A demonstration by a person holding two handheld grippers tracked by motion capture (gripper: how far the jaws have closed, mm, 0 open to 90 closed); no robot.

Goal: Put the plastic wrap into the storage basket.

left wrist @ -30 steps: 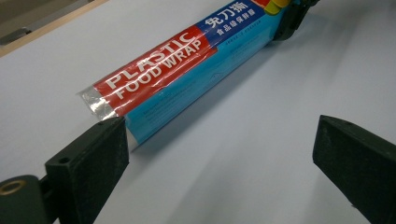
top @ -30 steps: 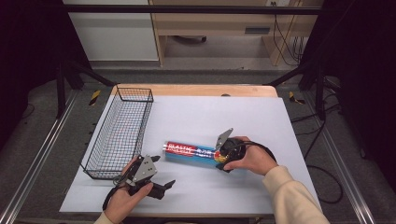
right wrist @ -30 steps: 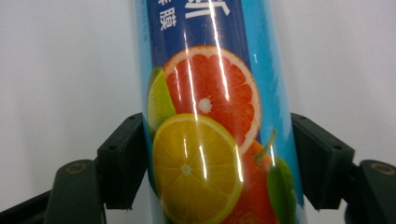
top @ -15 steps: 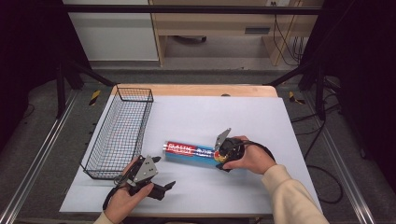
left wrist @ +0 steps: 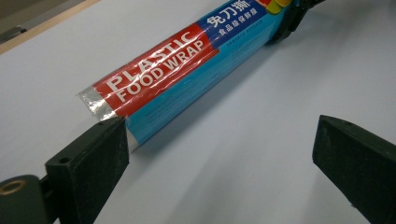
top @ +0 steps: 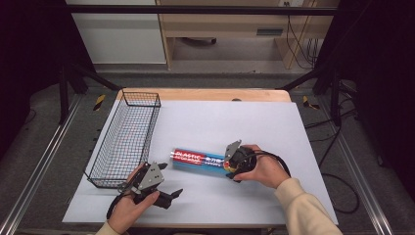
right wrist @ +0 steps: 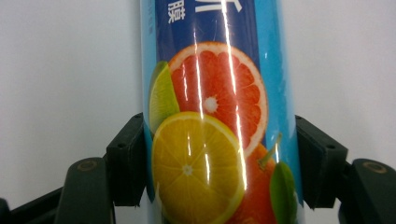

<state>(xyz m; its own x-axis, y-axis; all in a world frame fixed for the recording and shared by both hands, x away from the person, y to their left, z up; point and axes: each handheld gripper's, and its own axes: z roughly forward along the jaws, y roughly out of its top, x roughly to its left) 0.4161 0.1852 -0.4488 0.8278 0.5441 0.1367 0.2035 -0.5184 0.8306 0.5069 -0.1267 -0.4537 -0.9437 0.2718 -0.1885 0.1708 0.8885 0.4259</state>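
A long box of plastic food wrap [top: 198, 159], red and blue with fruit printed at one end, lies flat on the white table top [top: 244, 117]. My right gripper [top: 230, 164] is at the box's right end. In the right gripper view its jaws have just been closing, and the pads [right wrist: 128, 158] press both sides of the box [right wrist: 215, 116] over the fruit picture. My left gripper [top: 173, 196] rests near the front edge, open, pointing toward the box's red end [left wrist: 154, 74]. Its jaws stand wide apart with nothing between them [left wrist: 219, 140].
A black wire basket [top: 125, 142] stands along the left side of the table, just behind the left hand. The table's wooden back edge [top: 205, 94] runs beyond the white top. Dark frame rails flank both sides.
Neither hand nor the box has visibly shifted in the high view.
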